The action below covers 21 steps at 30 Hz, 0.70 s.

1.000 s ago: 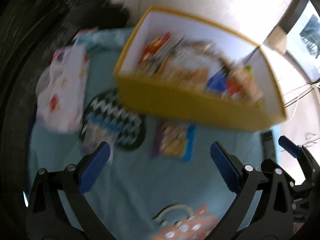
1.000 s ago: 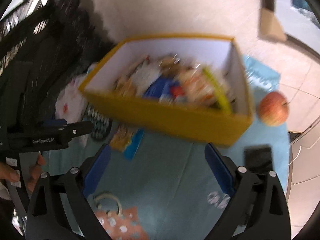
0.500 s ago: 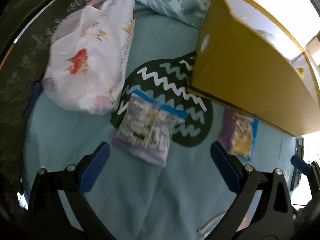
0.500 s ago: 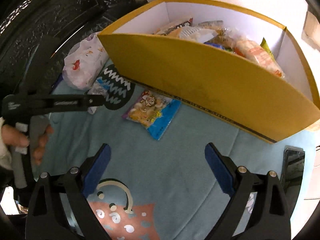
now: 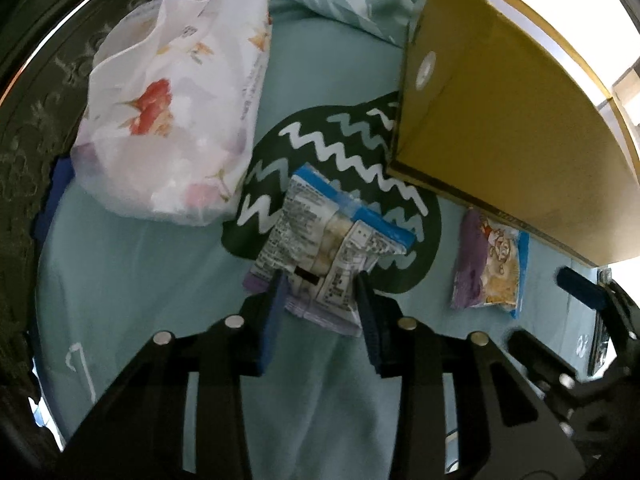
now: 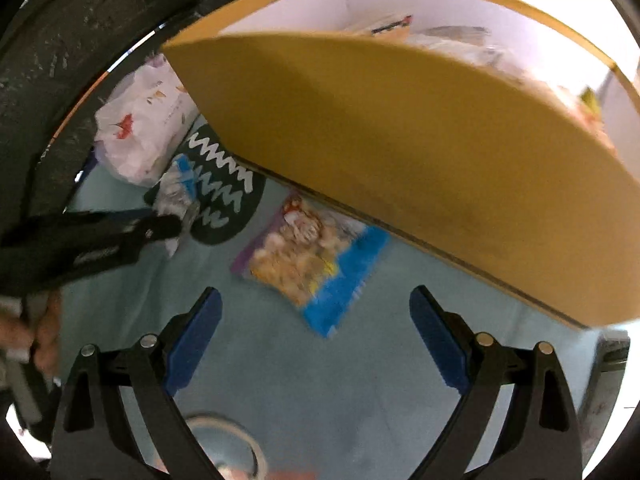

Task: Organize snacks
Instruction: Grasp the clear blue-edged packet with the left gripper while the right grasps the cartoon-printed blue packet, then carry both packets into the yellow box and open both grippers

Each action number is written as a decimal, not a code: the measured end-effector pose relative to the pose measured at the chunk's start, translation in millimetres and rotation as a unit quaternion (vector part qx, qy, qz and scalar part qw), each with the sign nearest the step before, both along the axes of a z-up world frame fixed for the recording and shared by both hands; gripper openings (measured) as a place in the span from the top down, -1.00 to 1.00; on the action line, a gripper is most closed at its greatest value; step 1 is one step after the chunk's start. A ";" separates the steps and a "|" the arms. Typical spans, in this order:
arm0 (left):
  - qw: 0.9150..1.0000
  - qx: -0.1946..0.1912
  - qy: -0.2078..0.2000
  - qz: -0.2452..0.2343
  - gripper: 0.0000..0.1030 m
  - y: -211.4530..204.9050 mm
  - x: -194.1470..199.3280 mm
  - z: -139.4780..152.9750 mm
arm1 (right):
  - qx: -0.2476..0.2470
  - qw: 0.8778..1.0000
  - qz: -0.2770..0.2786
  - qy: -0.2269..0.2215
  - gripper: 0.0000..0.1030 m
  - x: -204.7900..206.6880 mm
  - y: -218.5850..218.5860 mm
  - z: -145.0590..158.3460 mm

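A silver snack packet with blue ends (image 5: 328, 232) lies on a black zigzag patch (image 5: 320, 136) of the teal cloth. My left gripper (image 5: 320, 280) is closing on the packet's near end, and its blue pads press the crumpled wrapper from both sides. In the right wrist view the same left gripper (image 6: 160, 226) pinches that packet (image 6: 176, 188). A purple and blue snack packet (image 6: 312, 268) lies flat beside the yellow box (image 6: 400, 160). My right gripper (image 6: 316, 300) hovers open just short of it, holding nothing. The box (image 5: 500, 120) contains several snacks.
A white plastic bag with red print (image 5: 172, 112) sits left of the zigzag patch. The yellow box's tall wall stands close behind both packets. A dark phone (image 6: 612, 352) lies at the cloth's right edge. A person's hand (image 6: 44, 340) grips the left tool.
My left gripper dropped to the silver packet and its jaws went from wide open to pinching it. My right gripper moved down and closer to the purple and blue packet.
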<state>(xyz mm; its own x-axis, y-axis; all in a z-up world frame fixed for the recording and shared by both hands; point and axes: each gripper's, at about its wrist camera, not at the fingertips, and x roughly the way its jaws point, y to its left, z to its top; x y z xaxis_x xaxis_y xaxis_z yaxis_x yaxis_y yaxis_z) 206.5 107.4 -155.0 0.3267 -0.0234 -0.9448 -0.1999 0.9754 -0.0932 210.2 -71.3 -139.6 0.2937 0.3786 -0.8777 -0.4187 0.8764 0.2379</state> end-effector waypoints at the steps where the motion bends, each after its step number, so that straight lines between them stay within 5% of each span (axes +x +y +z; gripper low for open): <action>1: 1.000 -0.002 0.000 0.001 0.31 1.7 -0.5 -0.3 | 0.002 1.000 -0.007 0.004 -0.84 5.2 7.1 -4.1; 9: 1.000 -0.003 -0.001 0.004 0.31 9.6 -13.0 -0.6 | -0.042 0.998 -0.047 -0.019 -0.83 17.8 34.0 -19.9; 11: 1.000 -0.001 0.000 0.002 0.31 6.2 -11.0 -0.7 | -0.083 0.995 -0.026 -0.043 -0.52 13.3 40.4 -19.8; 14: 1.000 -0.004 0.003 -0.001 0.31 1.6 -5.7 -3.4 | -0.082 0.996 -0.006 -0.034 -0.10 10.8 33.1 -15.3; 21: 1.000 -0.019 0.009 -0.024 0.33 -13.6 -13.1 0.9 | -0.034 0.999 -0.034 0.026 0.00 -15.6 -25.1 -7.7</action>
<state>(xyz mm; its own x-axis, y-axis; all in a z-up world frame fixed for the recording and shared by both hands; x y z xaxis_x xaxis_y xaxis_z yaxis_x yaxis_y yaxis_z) 193.4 93.8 -154.0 0.3068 -0.0736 -0.9489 -0.1557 0.9797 -0.1263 194.6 -96.4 -147.3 0.2691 0.2988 -0.9156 -0.3467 0.9170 0.1973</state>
